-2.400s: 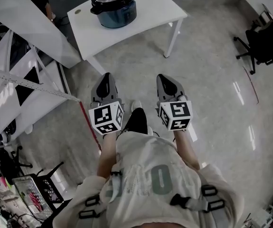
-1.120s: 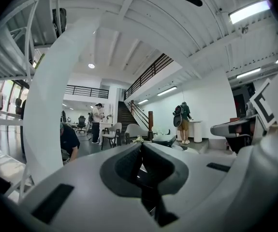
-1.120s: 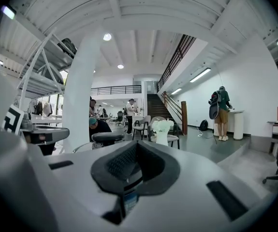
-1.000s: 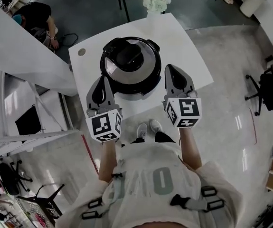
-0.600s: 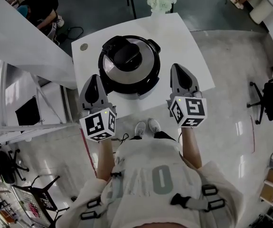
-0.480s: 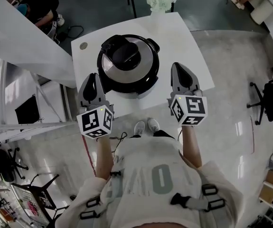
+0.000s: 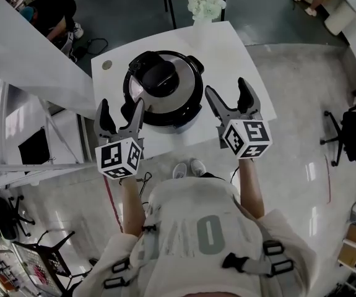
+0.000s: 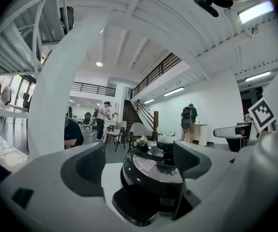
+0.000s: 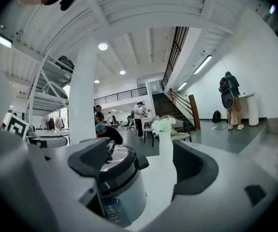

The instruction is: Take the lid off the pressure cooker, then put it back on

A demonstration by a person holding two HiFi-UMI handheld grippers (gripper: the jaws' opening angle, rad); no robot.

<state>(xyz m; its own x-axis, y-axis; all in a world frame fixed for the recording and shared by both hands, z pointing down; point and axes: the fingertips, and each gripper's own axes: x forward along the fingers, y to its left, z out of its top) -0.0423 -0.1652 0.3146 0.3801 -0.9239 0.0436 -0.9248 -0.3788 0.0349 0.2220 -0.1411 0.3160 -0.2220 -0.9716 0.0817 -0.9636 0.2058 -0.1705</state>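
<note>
The pressure cooker (image 7: 163, 91) stands on a white table (image 7: 233, 48), dark-bodied, with a silver lid (image 7: 179, 82) and a black handle (image 7: 158, 77) on top. The lid sits on the pot. My left gripper (image 7: 121, 111) is at the cooker's near left side, its jaws opening with nothing gripped. My right gripper (image 7: 228, 91) hovers at the near right side, jaws also opening and empty. The left gripper view has the cooker (image 8: 153, 178) straight ahead beyond the left gripper (image 8: 139, 163). In the right gripper view the cooker (image 9: 119, 178) lies left of the right gripper (image 9: 146, 166).
A white vase of flowers (image 7: 205, 6) stands at the table's far edge, also seen as the vase (image 9: 166, 144) ahead of the right gripper. A small round disc (image 7: 108, 65) lies at the far left corner. White slanted beams (image 7: 23, 60) run at the left. An office chair (image 7: 354, 129) is right.
Both grippers were shut in the earlier frames and now stand wide apart. The view went from floor to table, and both grippers came up beside the cooker.
</note>
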